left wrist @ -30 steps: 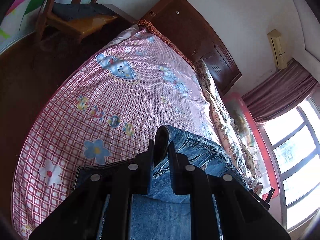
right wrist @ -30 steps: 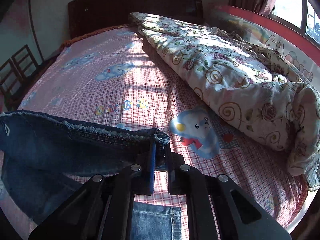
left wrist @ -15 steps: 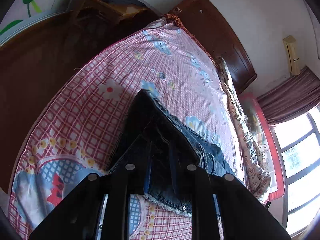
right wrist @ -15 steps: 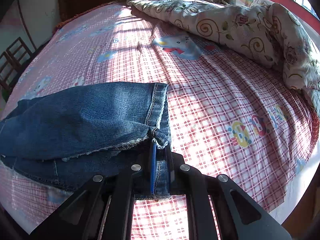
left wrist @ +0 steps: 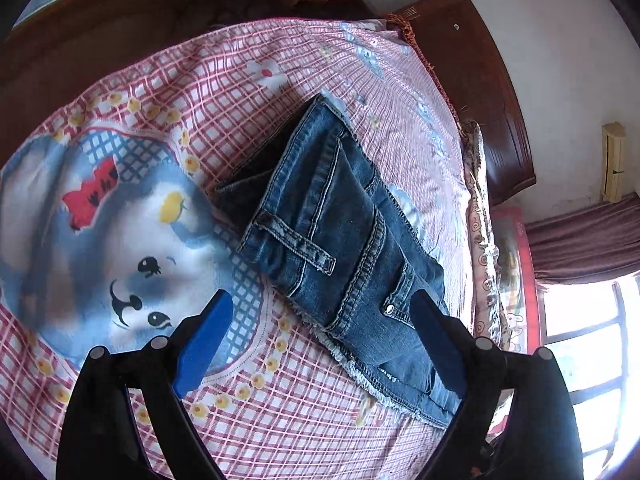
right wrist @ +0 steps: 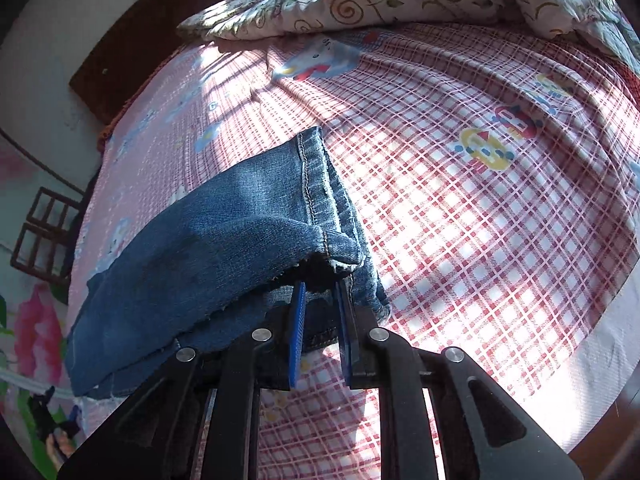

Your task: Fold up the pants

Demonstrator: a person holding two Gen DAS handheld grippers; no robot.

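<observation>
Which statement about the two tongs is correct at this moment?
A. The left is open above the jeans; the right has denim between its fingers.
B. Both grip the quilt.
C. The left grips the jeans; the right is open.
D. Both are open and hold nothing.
A: the left tongs stand wide open over the folded jeans, while the right tongs have nearly closed fingers with the hem between them.
</observation>
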